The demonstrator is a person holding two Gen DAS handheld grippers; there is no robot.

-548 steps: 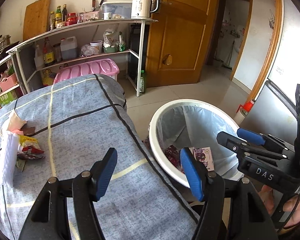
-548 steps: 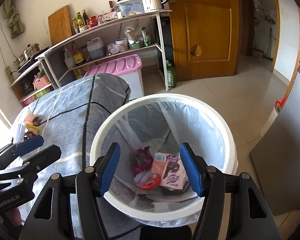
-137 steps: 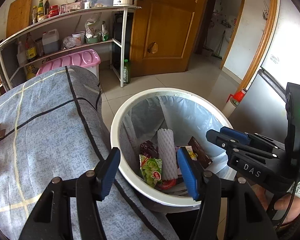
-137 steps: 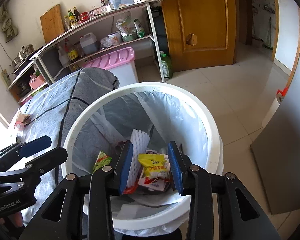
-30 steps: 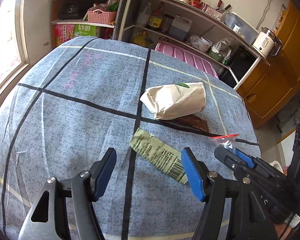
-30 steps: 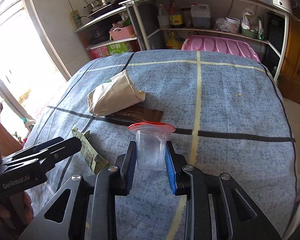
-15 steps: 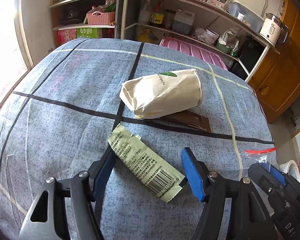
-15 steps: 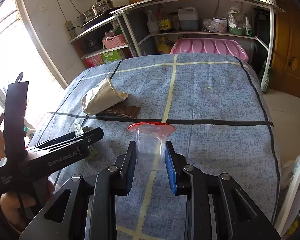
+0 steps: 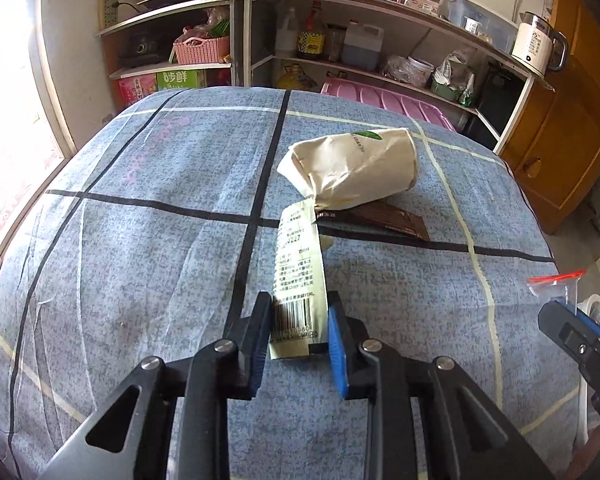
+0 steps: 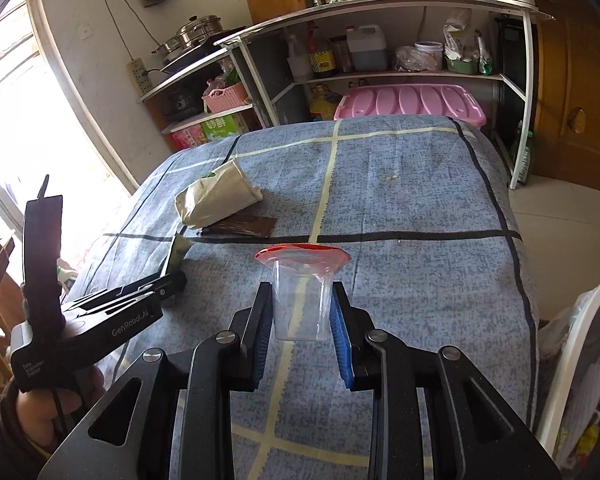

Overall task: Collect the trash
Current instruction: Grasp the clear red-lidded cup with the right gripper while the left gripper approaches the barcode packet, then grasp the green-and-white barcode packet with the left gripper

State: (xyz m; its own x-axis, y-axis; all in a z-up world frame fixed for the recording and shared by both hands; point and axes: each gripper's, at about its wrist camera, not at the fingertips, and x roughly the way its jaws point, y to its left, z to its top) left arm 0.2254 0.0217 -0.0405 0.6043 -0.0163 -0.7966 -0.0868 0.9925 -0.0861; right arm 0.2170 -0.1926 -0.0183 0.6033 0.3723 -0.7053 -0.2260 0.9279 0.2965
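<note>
Trash is spread on a counter draped in a blue-grey cloth with black and cream stripes (image 9: 140, 240). Left gripper (image 9: 299, 342) is seen with fingers (image 9: 337, 354) closed most of the way onto the barcode end of a long pale-green printed wrapper (image 9: 299, 264); the wrapper's far end is lifted and reaches toward a crumpled beige paper bag with a green leaf mark (image 9: 354, 168). Contact of that far end with the bag cannot be told. A flat dark-brown foil sachet (image 9: 384, 222) is partly covered by the bag, lying on the cloth.

Right gripper (image 10: 302, 316) is held above the cloth, fingers (image 10: 340, 340) pressed on both sides of a clear plastic zip bag with a red seal strip (image 10: 303, 300); the bag's mouth is held upright and open. In the right wrist view the left gripper (image 10: 172, 282) is seen at the near-left edge of the counter, the beige bag (image 10: 216, 196) and brown sachet (image 10: 242, 226) beyond it.

A white-rimmed bin with a liner (image 10: 580, 368) is seen at the right edge, beside the counter, well apart from both held items. A metal shelving rack with bottles and jars (image 10: 380, 52) and a pink plastic lid (image 10: 410, 102) are seen behind the counter.
</note>
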